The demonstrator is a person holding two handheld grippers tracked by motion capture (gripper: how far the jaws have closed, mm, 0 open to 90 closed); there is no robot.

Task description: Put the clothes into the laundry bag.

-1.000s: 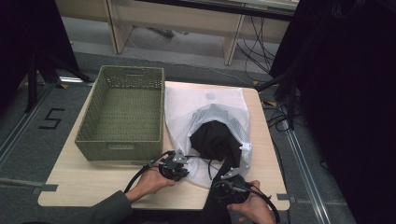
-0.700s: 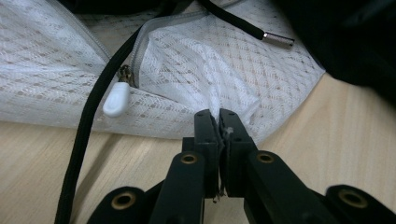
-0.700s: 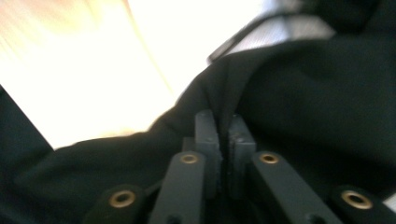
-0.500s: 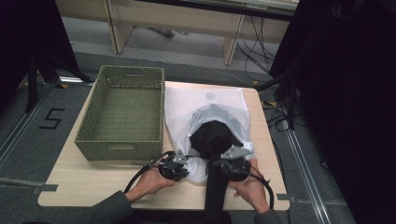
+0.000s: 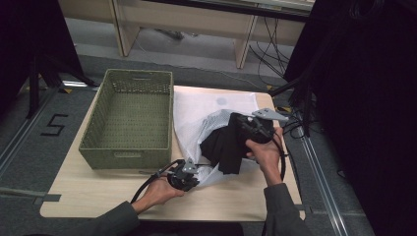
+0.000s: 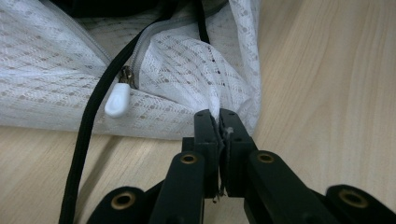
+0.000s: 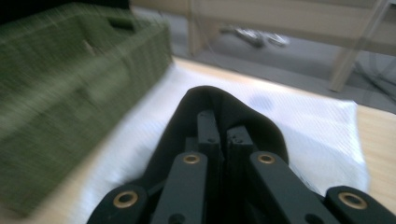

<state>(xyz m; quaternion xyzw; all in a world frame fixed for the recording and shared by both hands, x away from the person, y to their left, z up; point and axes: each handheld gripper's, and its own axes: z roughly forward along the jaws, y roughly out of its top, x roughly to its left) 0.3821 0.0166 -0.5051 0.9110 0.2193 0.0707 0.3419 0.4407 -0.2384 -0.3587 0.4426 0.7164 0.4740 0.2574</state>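
A white mesh laundry bag [image 5: 206, 110] lies on the wooden table [image 5: 98, 196], its mouth towards me. My left gripper [image 5: 195, 171] rests at the front and is shut on the bag's edge; in the left gripper view its jaws [image 6: 219, 116] pinch the mesh [image 6: 187, 70] beside a white zipper pull [image 6: 116, 99]. My right gripper [image 5: 241, 132] is raised above the bag and shut on a black garment [image 5: 223, 147], which hangs from it into the bag's mouth. In the right gripper view the black cloth [image 7: 261, 126] wraps over the closed jaws [image 7: 223, 121].
A green woven basket [image 5: 128, 118] stands empty left of the bag, close against it, blurred in the right gripper view [image 7: 70, 93]. A black cord [image 6: 84, 140] runs across the mesh by the zipper. Cables lie off the table's right edge.
My right hand has risen from the table's front edge and gone forward over the bag, lifting the black garment with it. The left hand and the bag's edge have stayed put.
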